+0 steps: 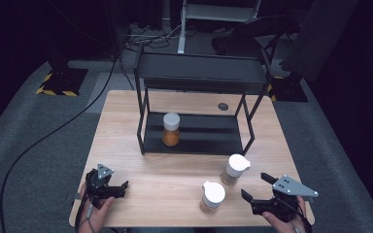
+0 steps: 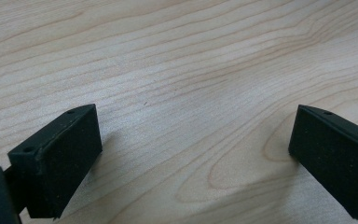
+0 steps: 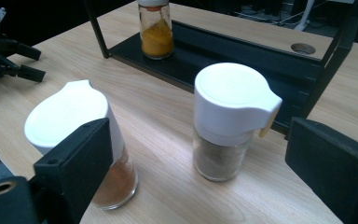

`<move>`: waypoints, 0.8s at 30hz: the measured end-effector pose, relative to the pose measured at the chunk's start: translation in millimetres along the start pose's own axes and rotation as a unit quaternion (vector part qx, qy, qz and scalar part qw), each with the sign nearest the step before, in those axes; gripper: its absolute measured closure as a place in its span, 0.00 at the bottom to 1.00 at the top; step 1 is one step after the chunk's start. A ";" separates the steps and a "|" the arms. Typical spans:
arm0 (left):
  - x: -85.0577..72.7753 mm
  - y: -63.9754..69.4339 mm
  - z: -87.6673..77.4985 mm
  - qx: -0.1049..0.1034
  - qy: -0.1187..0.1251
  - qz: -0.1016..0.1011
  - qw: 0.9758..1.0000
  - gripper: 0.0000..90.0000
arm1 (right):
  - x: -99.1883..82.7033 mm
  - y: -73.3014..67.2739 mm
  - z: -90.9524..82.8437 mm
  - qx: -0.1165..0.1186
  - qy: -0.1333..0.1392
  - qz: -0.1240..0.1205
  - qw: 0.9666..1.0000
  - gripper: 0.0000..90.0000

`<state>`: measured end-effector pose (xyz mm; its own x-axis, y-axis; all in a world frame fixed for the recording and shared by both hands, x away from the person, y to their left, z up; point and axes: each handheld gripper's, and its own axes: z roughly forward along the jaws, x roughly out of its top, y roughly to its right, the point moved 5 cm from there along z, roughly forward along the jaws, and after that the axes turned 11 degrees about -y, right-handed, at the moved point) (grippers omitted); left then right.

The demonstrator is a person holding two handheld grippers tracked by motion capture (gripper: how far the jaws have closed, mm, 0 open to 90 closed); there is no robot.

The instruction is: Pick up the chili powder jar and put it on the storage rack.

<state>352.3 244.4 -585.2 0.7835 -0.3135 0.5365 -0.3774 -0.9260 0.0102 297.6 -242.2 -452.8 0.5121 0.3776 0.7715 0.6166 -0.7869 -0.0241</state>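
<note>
Presently the right gripper point(image 1: 253, 192) sits with jaws spread wide, empty, facing two white-capped spice jars on the surface point(image 1: 126, 126): the nearer jar point(image 3: 81, 140) just beside its one jaw, the farther jar point(image 3: 228, 121) between the jaws' line of sight. The left gripper point(image 1: 116, 188) rests apart, jaws likewise spread and empty. Risk: the jars stand close together, so advancing on one could clip and topple the other. A third jar point(image 1: 171, 129) occupies the rack point(image 1: 194, 141).
</note>
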 end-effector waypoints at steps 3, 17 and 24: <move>0.0 0.0 0.0 0.000 0.000 0.000 1.000 0.02 | 1.3 -3.3 1.7 0.002 0.000 -0.002 1.000 0.08; 0.1 0.1 0.2 -0.001 -0.001 0.001 1.000 0.02 | 8.6 -20.5 7.3 0.017 0.002 -0.010 1.000 0.08; 0.2 0.1 0.3 -0.001 0.000 0.002 1.000 0.01 | 13.1 -29.5 9.2 0.024 0.007 -0.015 1.000 0.08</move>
<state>352.6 244.2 -585.4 0.7825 -0.3174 0.5357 -0.3817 -0.9242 0.0099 291.7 -209.6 -447.8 0.4846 0.3926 0.7817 0.6598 -0.7507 -0.0320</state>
